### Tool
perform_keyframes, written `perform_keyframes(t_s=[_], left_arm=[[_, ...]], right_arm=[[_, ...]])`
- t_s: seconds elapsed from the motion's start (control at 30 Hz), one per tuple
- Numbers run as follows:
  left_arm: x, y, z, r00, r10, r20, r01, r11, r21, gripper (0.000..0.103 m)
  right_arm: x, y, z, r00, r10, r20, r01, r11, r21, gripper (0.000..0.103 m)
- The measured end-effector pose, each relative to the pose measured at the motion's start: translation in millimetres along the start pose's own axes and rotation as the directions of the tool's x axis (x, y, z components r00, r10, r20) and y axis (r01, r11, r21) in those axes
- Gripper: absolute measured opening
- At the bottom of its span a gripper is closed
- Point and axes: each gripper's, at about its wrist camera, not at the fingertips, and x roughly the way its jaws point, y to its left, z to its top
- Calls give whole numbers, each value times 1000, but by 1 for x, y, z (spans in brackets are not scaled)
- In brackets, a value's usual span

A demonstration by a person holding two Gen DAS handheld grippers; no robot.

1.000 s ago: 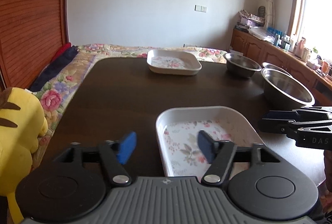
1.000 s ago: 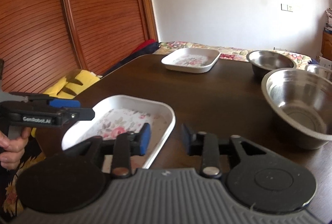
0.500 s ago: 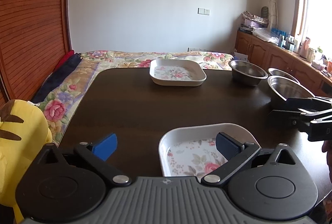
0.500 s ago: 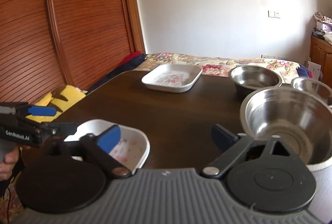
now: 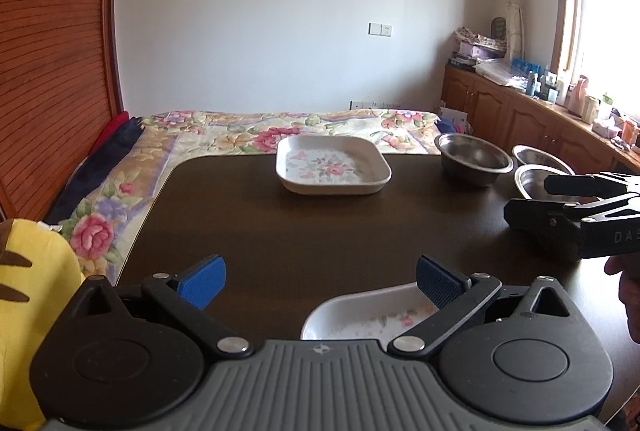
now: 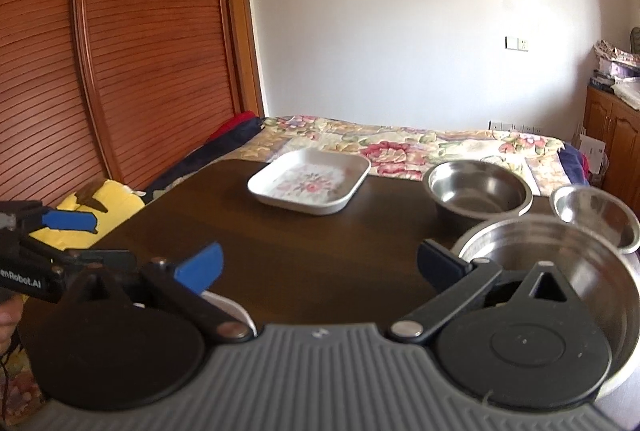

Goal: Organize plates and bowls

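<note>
A white floral square plate (image 5: pixel 333 165) (image 6: pixel 309 180) lies at the far side of the dark table (image 5: pixel 320 239). A second floral plate (image 5: pixel 372 317) lies near the front edge, just under my left gripper (image 5: pixel 320 281), which is open and holds nothing. In the right wrist view only a sliver of this near plate (image 6: pixel 228 305) shows. My right gripper (image 6: pixel 318 267) is open and empty above the table, its right finger beside the large steel bowl (image 6: pixel 592 271). Two smaller steel bowls (image 6: pixel 478 191) (image 6: pixel 596 219) stand behind it.
A yellow plush toy (image 5: pixel 28 303) sits off the table's left edge on a floral bedspread (image 5: pixel 256 135). A wooden slatted wardrobe (image 6: pixel 120 51) stands to the left, and a cluttered wooden counter (image 5: pixel 560 119) runs along the right under a window.
Both grippers opened wide and rose and drew back from the near plate, which now lies mostly below both views. The plate stays on the table.
</note>
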Motion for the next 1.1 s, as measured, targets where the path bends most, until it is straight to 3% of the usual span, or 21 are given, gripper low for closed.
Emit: perform_keyframes(t_s=[0.23, 0.5, 0.57, 0.63, 0.93, 1.1], left_arm=[[13, 12, 17, 1000, -24, 8, 24, 1000, -11, 96], [37, 32, 42, 999, -44, 7, 44, 999, -10, 81], [45, 37, 48, 999, -49, 4, 49, 999, -6, 77], [53, 40, 54, 999, -45, 2, 45, 999, 0, 73], [102, 56, 78, 999, -40, -30, 40, 999, 23, 62], [126, 62, 89, 997, -62, -50, 62, 998, 5, 58]], right_arm=[[18, 1, 23, 1000, -7, 8, 8, 1000, -24, 103], [46, 9, 50, 1000, -10, 9, 10, 999, -47, 103], [56, 9, 56, 1000, -9, -6, 9, 999, -34, 99], [69, 6, 61, 1000, -11, -28, 11, 1000, -21, 86], [121, -5, 75, 991, -64, -119, 66, 998, 14, 58], [144, -14, 75, 982, -82, -168, 92, 995, 49, 50]])
